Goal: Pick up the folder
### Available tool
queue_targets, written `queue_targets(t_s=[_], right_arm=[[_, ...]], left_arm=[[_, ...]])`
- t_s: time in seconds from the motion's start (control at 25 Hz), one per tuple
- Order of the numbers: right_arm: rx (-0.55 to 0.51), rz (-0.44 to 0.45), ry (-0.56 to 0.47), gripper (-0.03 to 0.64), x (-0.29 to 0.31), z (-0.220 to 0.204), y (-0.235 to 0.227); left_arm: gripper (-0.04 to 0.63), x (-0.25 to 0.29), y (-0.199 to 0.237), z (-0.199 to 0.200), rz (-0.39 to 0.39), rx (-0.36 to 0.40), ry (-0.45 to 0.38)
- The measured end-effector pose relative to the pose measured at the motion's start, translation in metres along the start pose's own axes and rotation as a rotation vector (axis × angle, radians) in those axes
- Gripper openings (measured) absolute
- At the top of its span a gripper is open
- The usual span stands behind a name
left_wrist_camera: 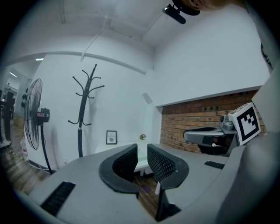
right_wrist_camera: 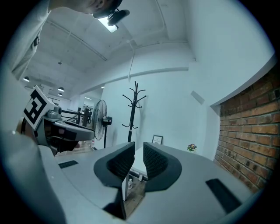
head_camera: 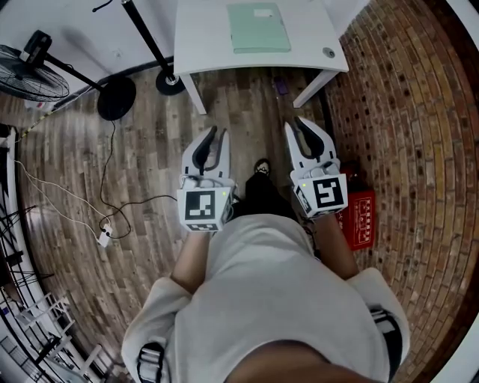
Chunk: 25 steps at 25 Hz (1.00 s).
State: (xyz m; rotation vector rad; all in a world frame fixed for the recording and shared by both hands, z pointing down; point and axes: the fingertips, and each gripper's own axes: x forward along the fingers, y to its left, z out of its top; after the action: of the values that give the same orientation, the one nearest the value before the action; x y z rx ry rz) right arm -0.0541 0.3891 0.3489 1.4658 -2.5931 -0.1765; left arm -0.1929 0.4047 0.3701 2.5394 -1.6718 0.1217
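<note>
The folder (head_camera: 258,30) is a pale green rectangle, closed and thin, lying flat on the white surface (head_camera: 202,37). It sits about midway across the surface's width, with bare white on either side. Its long sides run away from the near edge, and its edges are roughly square with the surface's own. Its near short edge lies a little back from the surface's near edge. A small white label (head_camera: 263,13) sits on its cover near the far end.

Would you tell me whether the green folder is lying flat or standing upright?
Lying flat: the folder rests on the white table, whole cover facing up.
</note>
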Motion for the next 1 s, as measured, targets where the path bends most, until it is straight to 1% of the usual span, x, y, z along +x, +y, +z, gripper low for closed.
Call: queue_targets(t_s=[0.16,0.36,0.76,1.0], right_arm=[[0.01,0.001,-0.005,0.059,0.012,-0.003,-0.016],[0.025,0.003,0.001,0.06,0.034,-0.013,-0.046],[0.095,0.037,0.002,0.061,0.088,-0.034,-0.124],[0.116,0.053,0.0,0.063,0.111,-0.047,-0.171]], left_arm=[[0.061,0.02,-0.001,0.001,-0.004,0.003,0.01],[0.063,0.062,-0.001,0.007,-0.012,0.007,0.017],[0.062,0.162,-0.014,0.015,-0.016,-0.016,0.049],[0.063,0.214,-0.022,0.017,0.0,-0.008,0.076]])
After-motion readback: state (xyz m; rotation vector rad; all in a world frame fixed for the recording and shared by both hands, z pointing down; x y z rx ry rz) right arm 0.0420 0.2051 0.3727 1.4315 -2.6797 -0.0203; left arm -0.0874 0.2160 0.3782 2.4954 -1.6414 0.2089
